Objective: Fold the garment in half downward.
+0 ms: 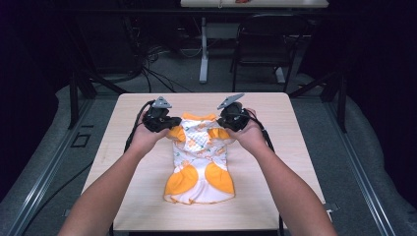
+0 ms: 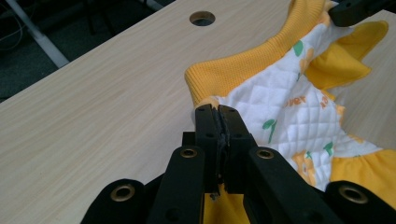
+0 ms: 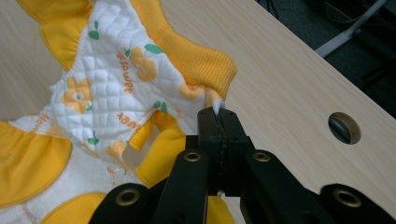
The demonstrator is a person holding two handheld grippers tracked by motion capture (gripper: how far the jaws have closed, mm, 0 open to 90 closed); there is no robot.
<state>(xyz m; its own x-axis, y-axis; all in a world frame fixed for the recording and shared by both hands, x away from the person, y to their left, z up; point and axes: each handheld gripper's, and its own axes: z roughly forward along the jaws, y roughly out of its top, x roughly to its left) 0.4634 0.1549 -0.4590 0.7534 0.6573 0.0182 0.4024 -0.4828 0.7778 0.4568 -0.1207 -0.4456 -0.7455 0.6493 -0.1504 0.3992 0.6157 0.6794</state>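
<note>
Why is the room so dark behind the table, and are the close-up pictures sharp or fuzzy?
High view: light falls on the table and the small garment, while the surroundings sink into near-black; the picture is soft. Left gripper view: the quilted fabric is crisp and the left gripper sharp, with no glare. Right gripper view: the right gripper and orange collar are clear; the floor beyond is dim.

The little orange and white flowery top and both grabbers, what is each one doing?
Orange and white quilted flowery top: flat on the wooden table, pinched at both top corners.
Left gripper: shut on the top's corner.
Right gripper: shut on the other corner.
</note>
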